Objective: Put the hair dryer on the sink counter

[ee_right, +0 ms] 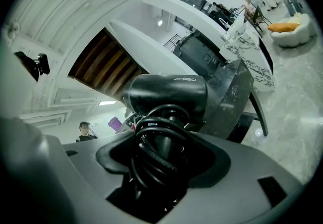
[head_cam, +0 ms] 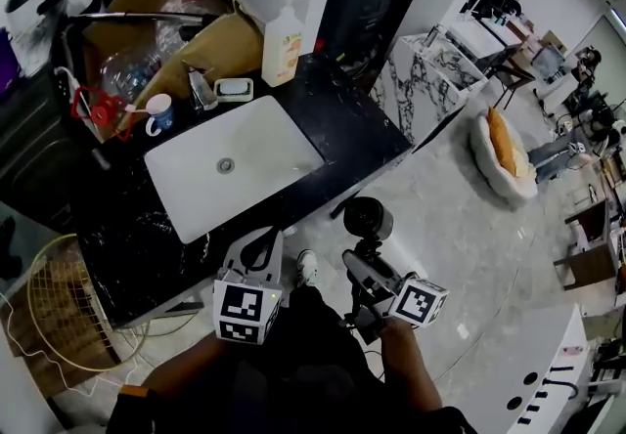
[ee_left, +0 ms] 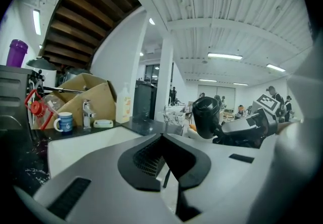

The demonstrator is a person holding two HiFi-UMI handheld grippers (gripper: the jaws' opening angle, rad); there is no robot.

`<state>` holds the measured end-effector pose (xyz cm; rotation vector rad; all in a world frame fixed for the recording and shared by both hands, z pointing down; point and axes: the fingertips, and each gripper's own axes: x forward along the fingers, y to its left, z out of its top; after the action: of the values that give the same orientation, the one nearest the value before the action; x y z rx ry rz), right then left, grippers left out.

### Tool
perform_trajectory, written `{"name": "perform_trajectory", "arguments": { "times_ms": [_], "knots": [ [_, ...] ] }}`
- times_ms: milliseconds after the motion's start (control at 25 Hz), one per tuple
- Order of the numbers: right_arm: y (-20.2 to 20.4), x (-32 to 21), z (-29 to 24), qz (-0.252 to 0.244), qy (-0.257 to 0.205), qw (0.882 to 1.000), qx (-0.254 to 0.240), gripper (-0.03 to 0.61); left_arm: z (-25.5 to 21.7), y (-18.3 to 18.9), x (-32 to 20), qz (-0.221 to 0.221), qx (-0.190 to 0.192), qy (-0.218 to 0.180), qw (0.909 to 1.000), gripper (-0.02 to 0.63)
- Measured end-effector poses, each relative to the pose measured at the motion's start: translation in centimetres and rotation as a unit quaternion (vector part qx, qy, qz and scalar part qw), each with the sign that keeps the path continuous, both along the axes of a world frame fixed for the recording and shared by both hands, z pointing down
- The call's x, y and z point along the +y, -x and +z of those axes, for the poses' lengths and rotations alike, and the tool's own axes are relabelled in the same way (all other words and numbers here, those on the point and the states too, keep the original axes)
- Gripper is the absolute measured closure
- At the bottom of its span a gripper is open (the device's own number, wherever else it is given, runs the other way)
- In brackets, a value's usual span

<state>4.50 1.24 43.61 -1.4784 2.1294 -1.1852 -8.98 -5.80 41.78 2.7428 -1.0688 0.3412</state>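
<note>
The black hair dryer hangs in the air in front of the counter's near edge, over the floor. My right gripper is shut on its handle, and the cord is wound round that handle. In the right gripper view the dryer's barrel lies across the top of the jaws, with the cord coils between them. The sink counter is black marble with a white basin. My left gripper is shut on nothing, just short of the counter's front edge. From the left gripper the dryer shows to the right.
At the counter's back stand a cardboard box, a soap bottle, a faucet, a soap dish and a blue-and-white mug. A wire basket sits on the floor at left. A marble table and a cushioned seat stand at right.
</note>
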Motion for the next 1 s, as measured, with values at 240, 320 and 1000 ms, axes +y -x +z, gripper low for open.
{"name": "perform_trajectory", "arguments": {
  "times_ms": [240,320,1000],
  "knots": [
    [-2.9,-5.2,0.5,-0.023,0.014,0.999,0.039,0.276,0.5,-2.4,-4.1,-0.030,-0.009,0.006,0.9995,0.604],
    [-3.9,-7.1,1.0,-0.031,0.024,0.998,0.046,0.276,0.7,-2.8,-5.5,-0.044,-0.014,0.012,0.9989,0.604],
    [-10.9,-23.0,3.9,-0.113,0.091,0.984,0.100,0.276,1.7,-7.7,-17.8,-0.143,-0.065,0.057,0.9859,0.604]
  ]
}}
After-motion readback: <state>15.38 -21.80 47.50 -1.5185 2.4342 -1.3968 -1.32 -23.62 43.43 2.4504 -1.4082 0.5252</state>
